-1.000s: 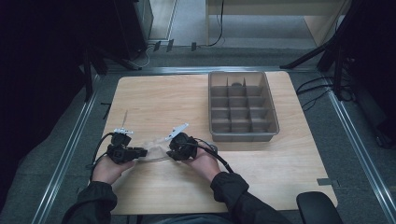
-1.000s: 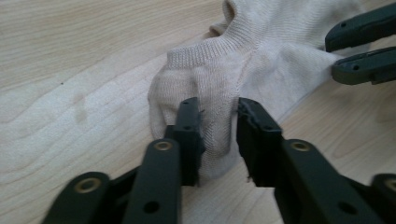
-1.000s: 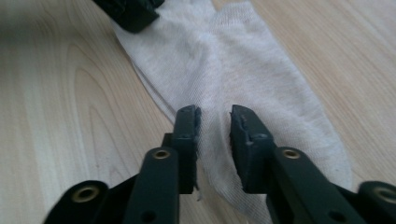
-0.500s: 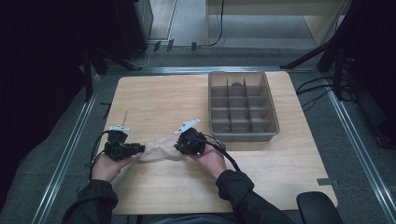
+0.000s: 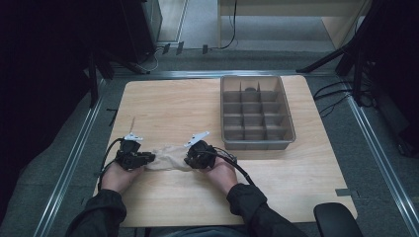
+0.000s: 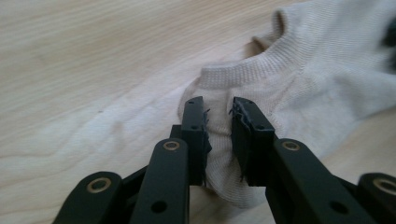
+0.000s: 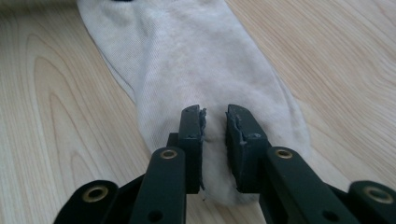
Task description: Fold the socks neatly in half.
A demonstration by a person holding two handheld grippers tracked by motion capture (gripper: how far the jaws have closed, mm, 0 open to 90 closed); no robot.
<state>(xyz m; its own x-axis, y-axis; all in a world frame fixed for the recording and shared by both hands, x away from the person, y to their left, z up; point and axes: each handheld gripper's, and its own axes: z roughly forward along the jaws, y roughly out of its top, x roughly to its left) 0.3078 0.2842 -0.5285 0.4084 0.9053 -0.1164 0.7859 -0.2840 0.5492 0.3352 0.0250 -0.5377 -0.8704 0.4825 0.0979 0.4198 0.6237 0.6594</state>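
Note:
A beige ankle sock (image 5: 166,158) lies flat on the wooden table (image 5: 173,108) between my two hands. My left gripper (image 5: 147,159) lies at its cuff and heel end. In the left gripper view the jaws (image 6: 218,106) have just been closing and pinch a fold of the sock (image 6: 303,70) below the ribbed cuff. My right gripper (image 5: 188,160) lies at the toe end. Its jaws (image 7: 215,113) have also narrowed in the last second and hold the sock's toe (image 7: 187,56) fabric between the pads.
A grey plastic tray (image 5: 257,144) with several compartments stands on the table's right half, just beyond my right hand. One far compartment holds a small dark thing (image 5: 251,89). Bare wood stretches to the left and far side. Metal rails (image 5: 69,163) edge the table.
The right gripper has shifted a little to the right, away from the left one. The sock now lies drawn out longer between the two. The left hand has hardly moved.

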